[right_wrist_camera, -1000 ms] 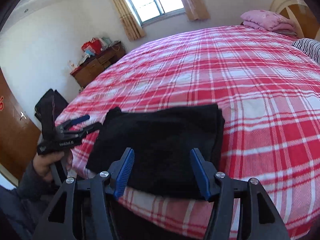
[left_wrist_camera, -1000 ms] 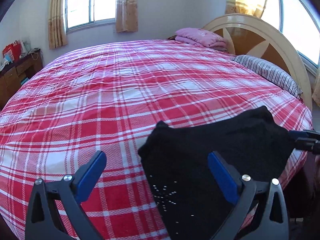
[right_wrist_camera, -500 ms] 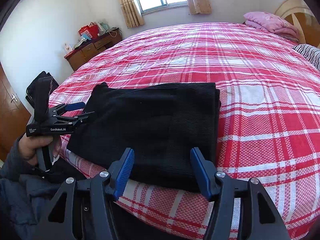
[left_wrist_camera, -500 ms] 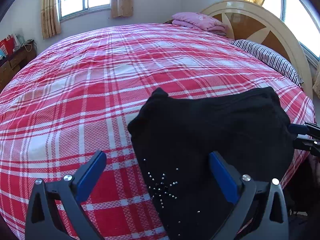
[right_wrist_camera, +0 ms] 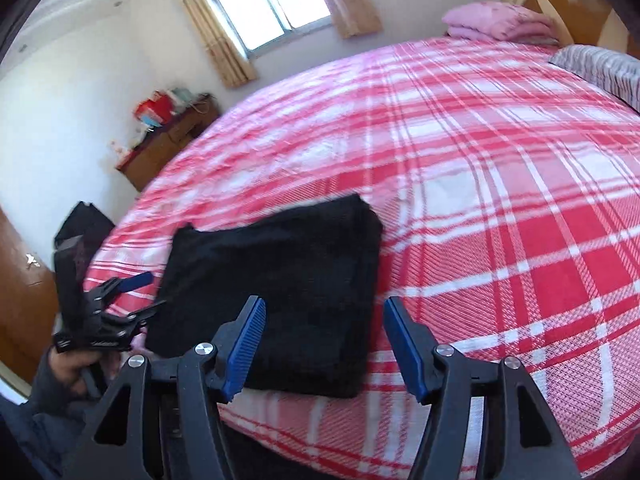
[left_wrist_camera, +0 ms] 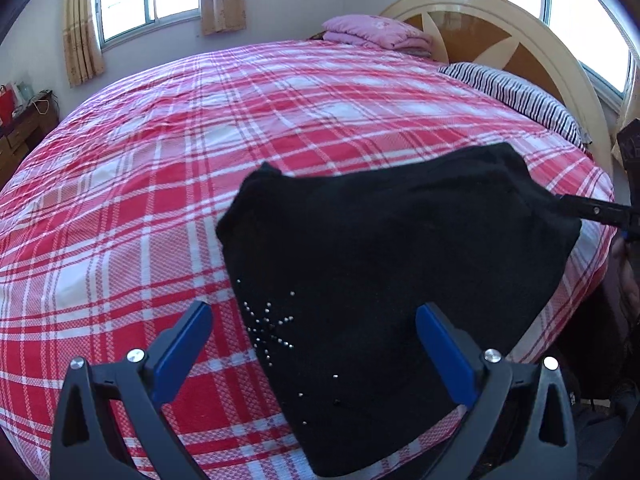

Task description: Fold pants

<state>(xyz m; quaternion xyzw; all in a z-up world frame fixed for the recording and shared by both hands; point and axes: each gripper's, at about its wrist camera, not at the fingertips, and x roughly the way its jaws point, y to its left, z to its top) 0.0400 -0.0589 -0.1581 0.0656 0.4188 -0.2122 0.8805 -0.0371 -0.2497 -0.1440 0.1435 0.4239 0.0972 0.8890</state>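
The black pants [left_wrist_camera: 380, 280] lie folded into a thick rectangle near the front edge of the bed; they also show in the right wrist view [right_wrist_camera: 288, 276]. Small silver studs dot their near left part. My left gripper [left_wrist_camera: 314, 348] is open and empty, hovering over the near edge of the pants. My right gripper [right_wrist_camera: 324, 344] is open and empty, just in front of the pants' near edge. In the right wrist view the left gripper [right_wrist_camera: 136, 296] shows at the pants' left side. The right gripper's tip [left_wrist_camera: 596, 212] shows at the pants' right corner.
The bed has a red and white plaid cover [left_wrist_camera: 200, 160]. A folded pink blanket [left_wrist_camera: 376, 32] and a striped pillow [left_wrist_camera: 516, 92] lie by the arched headboard [left_wrist_camera: 520, 40]. A wooden dresser [right_wrist_camera: 168, 144] stands by the wall under the window.
Both grippers stay open and empty. The left view has risen a little. The right wrist view has swung and tilted, with motion blur. The pants lie unmoved.
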